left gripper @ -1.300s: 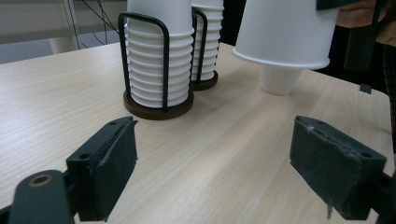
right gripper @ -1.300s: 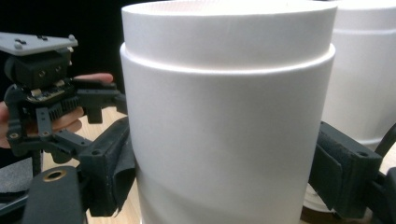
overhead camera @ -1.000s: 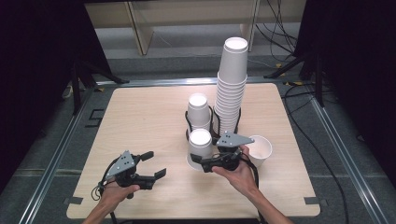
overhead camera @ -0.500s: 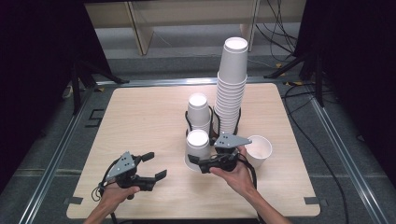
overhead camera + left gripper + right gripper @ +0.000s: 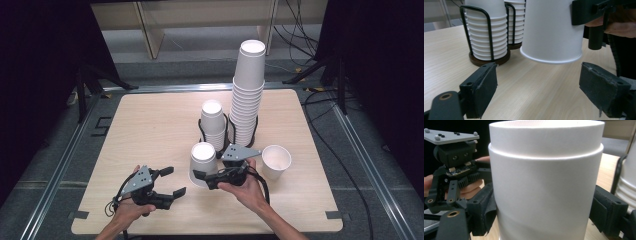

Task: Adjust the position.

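Two cup stacks (image 5: pixel 243 95), two loose cups (image 5: pixel 276 161)

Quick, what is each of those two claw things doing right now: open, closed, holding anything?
Left gripper: open, nothing between its jaws.
Right gripper: closed on the upside-down white paper cup, held clear of the table.

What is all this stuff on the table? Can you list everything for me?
Table: one, light wood, under everything.
Tall cup stack: one, white, upside down, in the right black wire holder.
Short cup stack: one, white, upside down, in the left wire holder.
Wire holders: two, black, side by side mid-table.
Inverted cup: one, white, lifted off the table, between the right gripper's jaws.
Upright cup: one, white, standing right of the holders.
Left gripper: black, jaws open, empty, near the front edge.
Right gripper: black, closed on the inverted cup.
Hands: two, entering from the bottom.
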`<move>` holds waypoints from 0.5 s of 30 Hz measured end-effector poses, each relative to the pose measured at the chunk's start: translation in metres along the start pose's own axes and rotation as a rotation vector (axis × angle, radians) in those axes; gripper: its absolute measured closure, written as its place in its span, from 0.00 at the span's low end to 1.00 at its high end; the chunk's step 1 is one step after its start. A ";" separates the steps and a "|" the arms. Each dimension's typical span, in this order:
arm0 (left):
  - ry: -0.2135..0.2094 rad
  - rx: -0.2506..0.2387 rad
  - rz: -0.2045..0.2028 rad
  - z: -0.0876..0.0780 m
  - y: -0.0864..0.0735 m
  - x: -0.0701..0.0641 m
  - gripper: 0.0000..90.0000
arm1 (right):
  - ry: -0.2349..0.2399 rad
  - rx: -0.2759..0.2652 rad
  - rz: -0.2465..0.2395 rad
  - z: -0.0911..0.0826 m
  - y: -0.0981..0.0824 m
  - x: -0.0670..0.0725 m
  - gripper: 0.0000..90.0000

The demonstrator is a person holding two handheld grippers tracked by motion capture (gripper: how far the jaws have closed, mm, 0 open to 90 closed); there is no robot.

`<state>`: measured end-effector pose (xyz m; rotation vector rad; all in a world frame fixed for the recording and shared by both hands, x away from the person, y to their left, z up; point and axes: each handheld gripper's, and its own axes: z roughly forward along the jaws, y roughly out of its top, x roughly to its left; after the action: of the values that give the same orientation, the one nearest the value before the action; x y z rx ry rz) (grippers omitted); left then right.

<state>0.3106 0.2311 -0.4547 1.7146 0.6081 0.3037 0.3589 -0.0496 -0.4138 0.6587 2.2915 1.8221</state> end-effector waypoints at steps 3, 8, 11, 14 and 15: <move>-0.010 0.003 -0.001 0.000 0.000 -0.001 0.16 | 0.005 0.006 -0.013 0.004 0.000 0.002 0.21; -0.026 0.000 -0.013 0.003 0.000 -0.001 0.16 | 0.017 0.018 -0.023 0.008 0.000 0.006 0.21; -0.037 0.000 -0.013 0.003 0.000 -0.002 0.16 | 0.030 0.025 -0.023 0.011 0.000 0.009 0.21; -0.047 0.004 -0.015 0.005 0.001 -0.004 0.16 | 0.059 0.016 -0.022 0.018 0.000 0.013 0.21; -0.043 0.015 -0.022 0.004 0.001 -0.005 0.16 | 0.076 0.013 -0.018 0.020 -0.001 0.014 0.21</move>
<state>0.3090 0.2246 -0.4541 1.7240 0.5980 0.2465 0.3537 -0.0261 -0.4174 0.5782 2.3499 1.8568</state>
